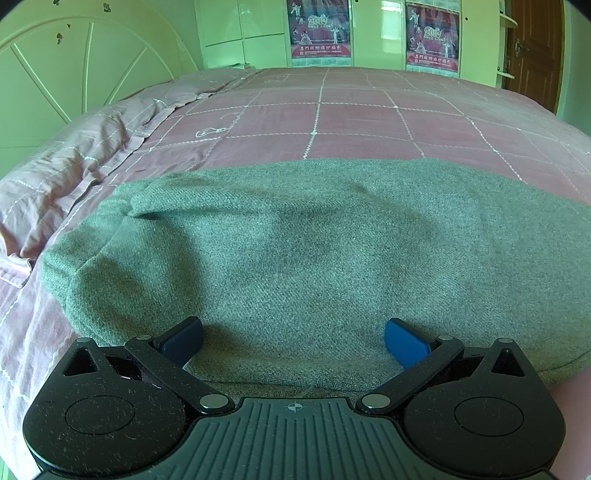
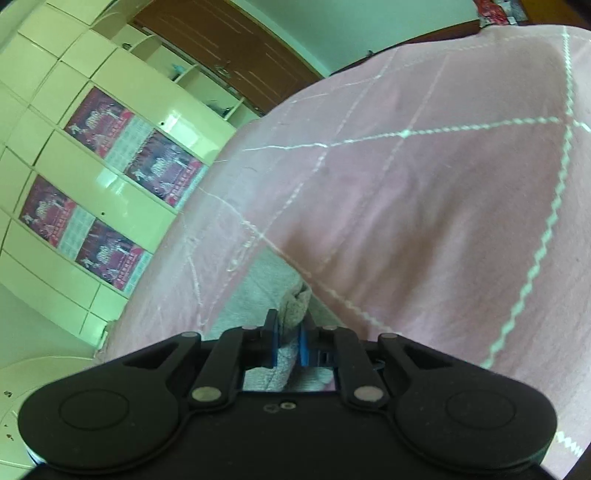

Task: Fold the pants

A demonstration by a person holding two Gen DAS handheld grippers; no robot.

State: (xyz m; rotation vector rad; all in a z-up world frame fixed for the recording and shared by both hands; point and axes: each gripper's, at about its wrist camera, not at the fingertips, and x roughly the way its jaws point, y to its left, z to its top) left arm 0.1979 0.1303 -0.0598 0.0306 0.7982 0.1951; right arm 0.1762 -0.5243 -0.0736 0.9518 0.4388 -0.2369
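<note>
Grey woollen pants (image 1: 295, 251) lie spread across the near part of a pink checked bedspread (image 1: 332, 118), filling the middle of the left wrist view. My left gripper (image 1: 293, 338) hovers low over their near edge, open, its blue pads (image 1: 404, 341) wide apart with nothing pinched. In the right wrist view my right gripper (image 2: 289, 343) is shut on a bunched fold of the same grey pants (image 2: 291, 306), the cloth squeezed between the blue pads (image 2: 303, 345). The view is tilted and slightly blurred. More grey cloth (image 2: 264, 284) trails beyond the fingers over the bedspread (image 2: 424, 203).
A crumpled pink quilt (image 1: 74, 177) is heaped along the left side of the bed by the pale headboard (image 1: 74, 74). Glossy wardrobe doors with red posters (image 1: 319, 29) stand behind the bed, and a brown door (image 1: 532, 48) at the far right.
</note>
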